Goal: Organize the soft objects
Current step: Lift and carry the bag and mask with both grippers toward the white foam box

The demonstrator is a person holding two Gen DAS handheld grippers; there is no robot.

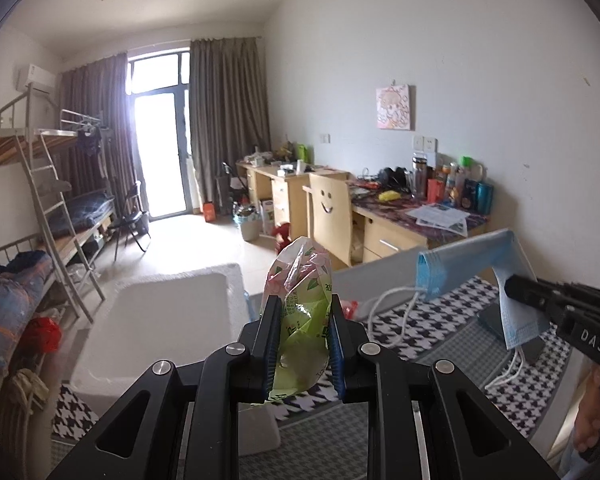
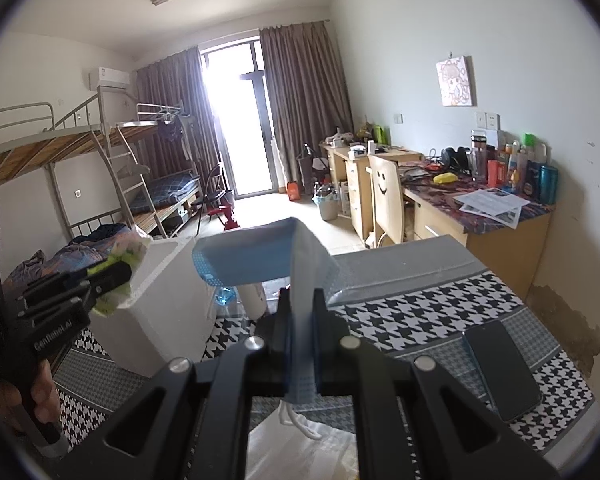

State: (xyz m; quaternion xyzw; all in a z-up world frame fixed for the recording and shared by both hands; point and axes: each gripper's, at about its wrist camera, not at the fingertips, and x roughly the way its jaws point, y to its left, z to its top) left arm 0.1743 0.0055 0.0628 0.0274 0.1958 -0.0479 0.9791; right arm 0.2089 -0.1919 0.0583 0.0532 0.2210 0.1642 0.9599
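My left gripper (image 1: 303,312) is shut on a crumpled green and pink plastic wrapper (image 1: 300,280), held in the air over the right rim of a white foam box (image 1: 156,312). It also shows in the right wrist view (image 2: 112,276) with the wrapper (image 2: 130,252) at the box (image 2: 168,300). My right gripper (image 2: 302,308) is shut on a blue face mask (image 2: 256,256), which bends over above the jaws. In the left wrist view the right gripper (image 1: 512,284) holds the mask (image 1: 468,264) with its white ear loops (image 1: 396,304) hanging.
A houndstooth cloth (image 2: 440,312) covers the table. A black phone (image 2: 500,368) lies on it at the right. A clear plastic bag (image 2: 308,448) lies at the front edge. Bunk beds (image 1: 40,208) stand left, desks and a chair (image 1: 332,212) along the right wall.
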